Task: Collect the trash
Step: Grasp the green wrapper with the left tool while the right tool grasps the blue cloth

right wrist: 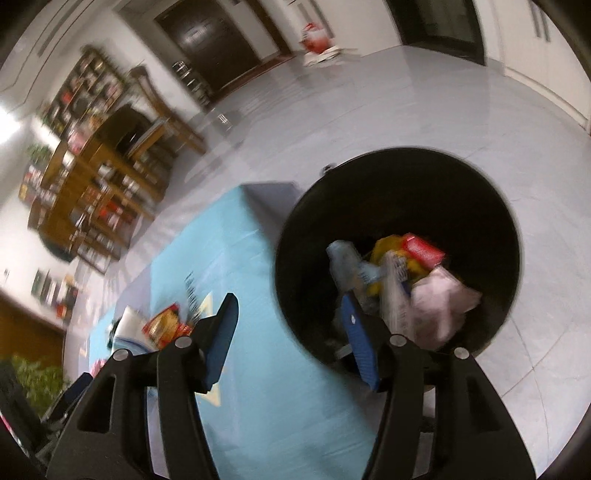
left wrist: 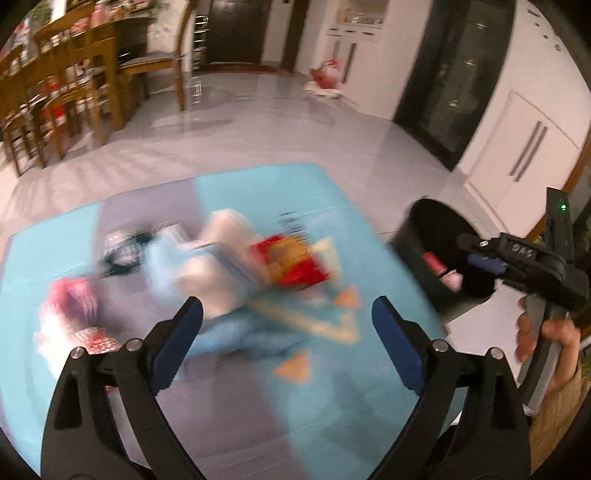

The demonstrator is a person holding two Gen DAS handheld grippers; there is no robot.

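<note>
A blurred heap of trash lies on a blue and grey floor mat [left wrist: 258, 192]: a pale blue and white wrapper [left wrist: 192, 269], a red and yellow packet [left wrist: 291, 262], a pink wrapper [left wrist: 74, 299]. My left gripper [left wrist: 288, 314] is open and empty above the heap. A black bin [right wrist: 399, 184] stands beside the mat, holding a red box [right wrist: 423, 249], yellow, blue and pink trash. My right gripper [right wrist: 291, 321] is open and empty over the bin's near rim. The bin [left wrist: 417, 236] and the right gripper also show in the left wrist view [left wrist: 480, 254].
Wooden chairs [left wrist: 62, 85] and a table stand at the far left. A red and white bag [left wrist: 325, 74] lies on the grey tiled floor by white cabinets [left wrist: 528, 129]. A dark door [left wrist: 236, 29] is at the back.
</note>
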